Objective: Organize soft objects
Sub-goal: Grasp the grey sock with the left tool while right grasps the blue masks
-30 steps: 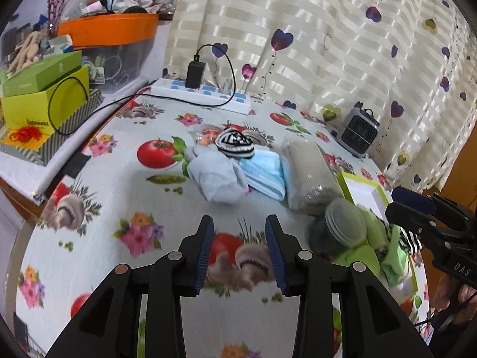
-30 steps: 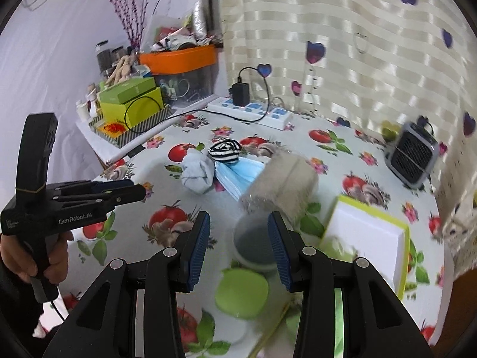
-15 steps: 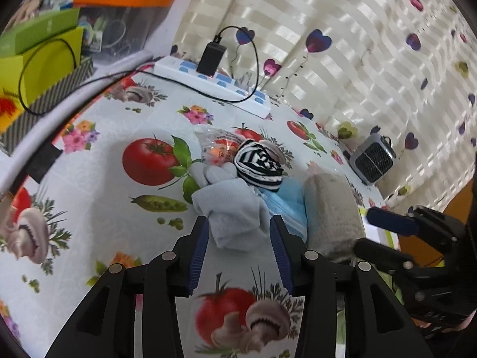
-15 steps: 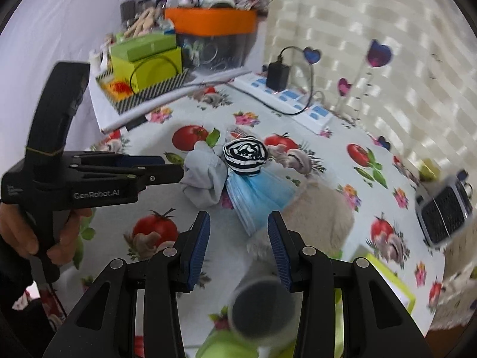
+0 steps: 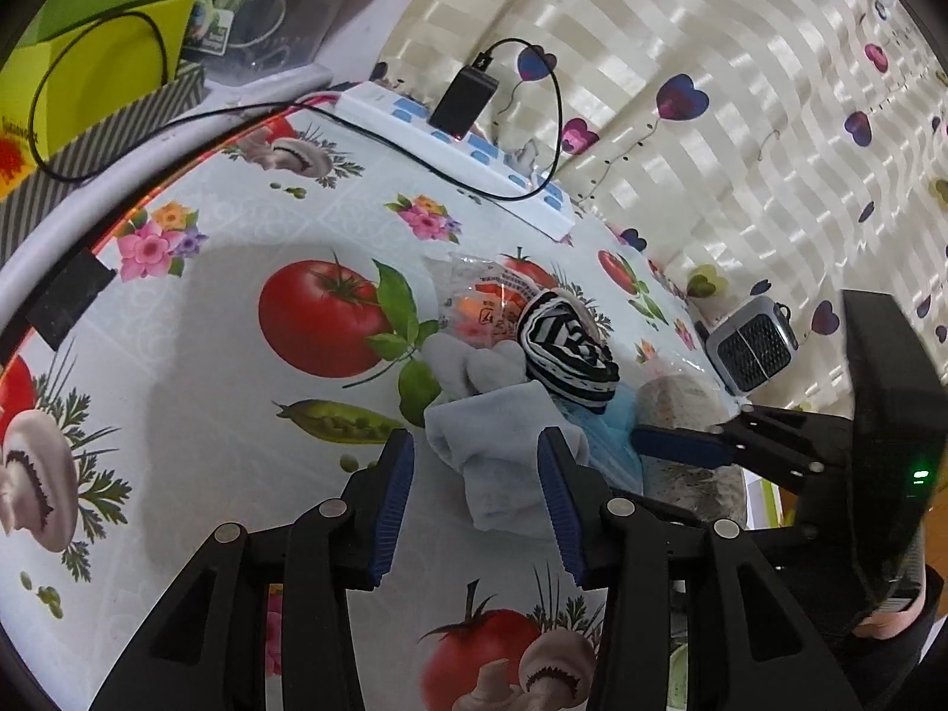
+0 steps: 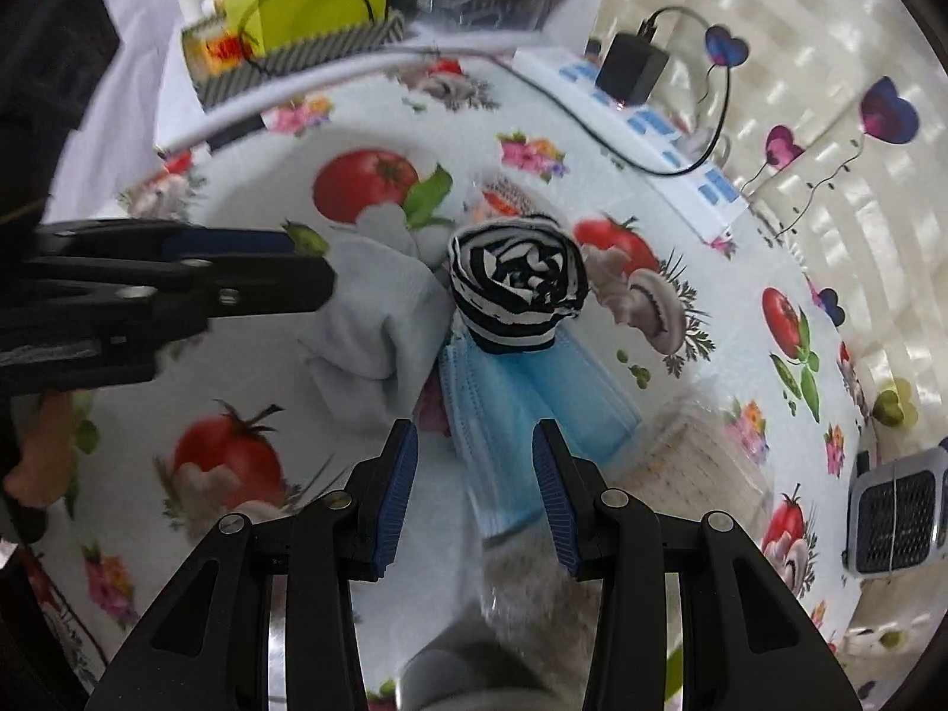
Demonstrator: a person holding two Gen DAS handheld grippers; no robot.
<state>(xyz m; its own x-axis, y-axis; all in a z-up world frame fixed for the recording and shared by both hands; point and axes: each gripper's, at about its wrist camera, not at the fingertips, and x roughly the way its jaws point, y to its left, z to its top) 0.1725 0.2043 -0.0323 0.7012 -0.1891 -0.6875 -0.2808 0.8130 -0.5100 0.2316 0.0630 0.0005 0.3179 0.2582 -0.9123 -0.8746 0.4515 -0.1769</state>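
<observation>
A: Left gripper (image 5: pixel 477 489), fingers spread wide, nothing gripped. Between the blue pads (image 5: pixel 394 492), the near end of a pale grey folded cloth (image 5: pixel 503 450), lying on the tomato-and-mushroom printed tablecloth (image 5: pixel 207 355).

B: Beyond those fingertips?

A: Black-and-white striped rolled sock (image 5: pixel 566 355), touching the cloth's far edge, resting partly on a stack of light blue pleated face masks (image 5: pixel 610 438).

B: And the right gripper (image 6: pixel 474 489)?

A: Fingers wide apart too, holding nothing. Between them, the mask stack; just past the tips, the striped roll. Left of the fingers, the grey cloth; right of them, a blurred beige textured bundle (image 6: pixel 699 462).
</observation>
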